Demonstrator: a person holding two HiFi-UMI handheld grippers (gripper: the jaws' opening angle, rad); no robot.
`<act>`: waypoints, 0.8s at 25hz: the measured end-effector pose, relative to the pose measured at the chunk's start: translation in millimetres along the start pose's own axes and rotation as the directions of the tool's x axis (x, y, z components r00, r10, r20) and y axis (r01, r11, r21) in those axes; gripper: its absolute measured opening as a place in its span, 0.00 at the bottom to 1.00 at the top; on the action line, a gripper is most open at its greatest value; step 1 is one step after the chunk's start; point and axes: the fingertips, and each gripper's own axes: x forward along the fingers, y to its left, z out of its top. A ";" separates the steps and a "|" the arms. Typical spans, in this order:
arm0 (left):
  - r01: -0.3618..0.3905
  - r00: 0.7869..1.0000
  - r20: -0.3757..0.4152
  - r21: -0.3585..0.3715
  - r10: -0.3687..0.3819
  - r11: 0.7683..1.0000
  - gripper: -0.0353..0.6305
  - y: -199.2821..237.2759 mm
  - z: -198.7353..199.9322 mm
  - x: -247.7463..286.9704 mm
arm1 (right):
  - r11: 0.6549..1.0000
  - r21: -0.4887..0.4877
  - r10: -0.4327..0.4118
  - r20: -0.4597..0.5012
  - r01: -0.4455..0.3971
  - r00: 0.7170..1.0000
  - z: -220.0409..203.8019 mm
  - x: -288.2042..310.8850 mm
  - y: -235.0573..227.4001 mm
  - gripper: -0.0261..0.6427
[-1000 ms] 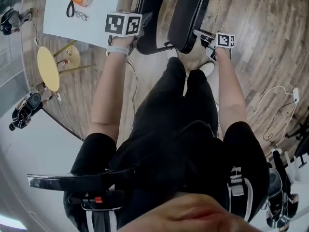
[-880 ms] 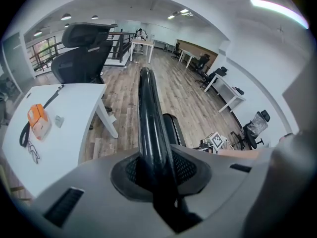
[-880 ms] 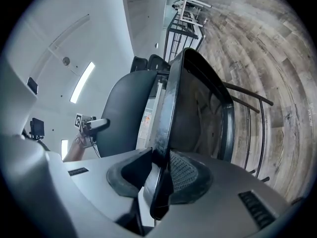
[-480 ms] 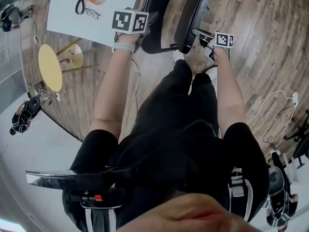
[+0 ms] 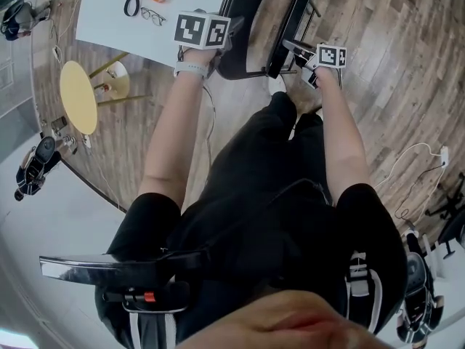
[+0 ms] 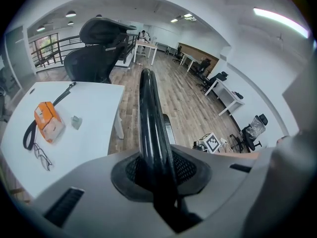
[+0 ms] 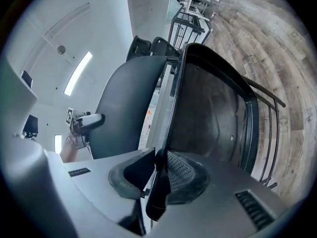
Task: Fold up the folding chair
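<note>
Seat has swung up nearer the backrest. My left gripper clamps the backrest rim, and my right gripper is closing on the seat edge. The head view crops the folding chair at its top.

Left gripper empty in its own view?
No, the black backrest edge of the folding chair runs between the jaws of the left gripper, which are clamped on it.
</note>
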 end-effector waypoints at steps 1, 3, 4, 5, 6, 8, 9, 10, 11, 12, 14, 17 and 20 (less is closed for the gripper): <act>0.000 1.000 0.001 -0.002 0.000 1.000 0.15 5.8 -0.9 -1.2 | 1.000 -0.001 -0.003 -0.003 0.003 1.000 -0.1 9.3 0.8 0.14; 0.002 1.000 0.001 -0.005 -0.002 1.000 0.15 24.0 -3.9 -4.1 | 1.000 0.000 -0.011 -0.009 0.011 1.000 -0.5 34.6 1.3 0.14; 0.003 1.000 0.002 -0.005 -0.003 1.000 0.15 33.3 -5.4 -5.6 | 1.000 0.001 -0.014 -0.010 0.014 1.000 -0.6 47.4 1.4 0.14; 0.004 1.000 0.002 -0.004 -0.004 1.000 0.15 39.0 -6.4 -6.9 | 1.000 0.001 -0.017 -0.010 0.017 1.000 -0.7 56.4 2.1 0.14; 0.004 1.000 0.002 -0.003 -0.004 1.000 0.15 40.0 -7.0 -7.8 | 1.000 0.001 -0.018 -0.009 0.018 1.000 -1.0 60.3 3.1 0.14; 0.004 1.000 0.003 -0.005 -0.004 1.000 0.15 36.2 -6.9 -8.5 | 1.000 -0.003 -0.019 -0.010 0.019 1.000 -0.9 60.6 5.4 0.13; 0.004 1.000 0.003 -0.007 -0.003 1.000 0.15 36.7 -6.6 -8.7 | 1.000 -0.005 -0.019 -0.012 0.019 1.000 -0.5 62.2 6.0 0.13; 0.003 1.000 0.004 -0.010 -0.003 1.000 0.15 39.2 -6.4 -8.9 | 1.000 -0.008 -0.019 -0.016 0.019 1.000 0.1 65.7 6.3 0.13; 0.003 1.000 0.004 -0.012 -0.003 1.000 0.15 42.3 -6.4 -9.2 | 1.000 -0.010 -0.019 -0.021 0.019 1.000 0.5 70.1 6.7 0.13; 0.003 1.000 0.004 -0.013 -0.003 1.000 0.15 44.8 -6.5 -9.6 | 1.000 -0.012 -0.019 -0.026 0.019 0.999 0.8 74.3 7.1 0.13; 0.002 1.000 0.002 -0.012 -0.002 1.000 0.15 47.7 -6.7 -10.2 | 1.000 -0.016 -0.022 -0.030 0.021 0.999 1.2 82.2 8.3 0.13; 0.001 1.000 -0.001 -0.012 -0.001 1.000 0.15 55.0 -8.7 -12.0 | 0.999 -0.016 -0.033 -0.029 0.033 0.999 0.7 98.2 8.5 0.13; -0.001 1.000 0.000 -0.014 0.001 1.000 0.15 62.5 -12.2 -15.8 | 0.999 -0.020 -0.036 -0.034 0.035 0.999 -1.9 112.8 10.2 0.13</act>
